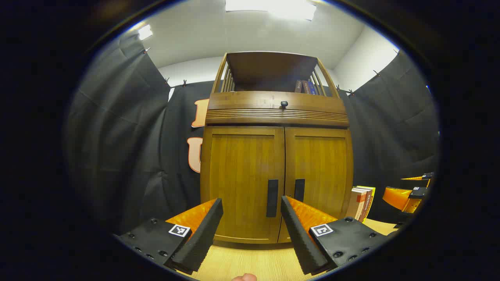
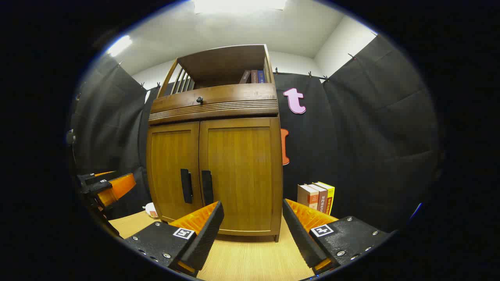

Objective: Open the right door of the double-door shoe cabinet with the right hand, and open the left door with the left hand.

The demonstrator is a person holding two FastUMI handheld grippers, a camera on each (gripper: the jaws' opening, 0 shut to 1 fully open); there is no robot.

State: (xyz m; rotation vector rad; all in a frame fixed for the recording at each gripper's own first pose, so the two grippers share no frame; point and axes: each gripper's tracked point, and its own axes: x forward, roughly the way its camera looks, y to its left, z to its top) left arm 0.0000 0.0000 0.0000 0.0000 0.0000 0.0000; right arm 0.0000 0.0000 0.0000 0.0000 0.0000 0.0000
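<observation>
A brown wooden shoe cabinet (image 1: pixel 277 171) (image 2: pixel 218 168) stands on the table with both doors closed. The left door (image 1: pixel 242 183) (image 2: pixel 172 171) and the right door (image 1: pixel 318 175) (image 2: pixel 242 175) each carry a dark vertical handle near the centre seam: left handle (image 1: pixel 272 198) (image 2: pixel 186 185), right handle (image 1: pixel 299 190) (image 2: pixel 206 187). My left gripper (image 1: pixel 252 208) is open, a short way in front of the left handle, touching nothing. My right gripper (image 2: pixel 253 212) is open before the right door, also clear of it. The right gripper (image 1: pixel 410 193) appears far right in the left gripper view; the left gripper (image 2: pixel 105 187) appears far left in the right gripper view.
A drawer with a round knob (image 1: pixel 284 104) (image 2: pixel 199 100) sits above the doors, under an open shelf holding books (image 1: pixel 304 86) (image 2: pixel 254 76). Three upright books (image 1: pixel 361 203) (image 2: pixel 316 197) stand right of the cabinet on the light wooden table (image 1: pixel 250 261) (image 2: pixel 254 253). Black cloth walls surround.
</observation>
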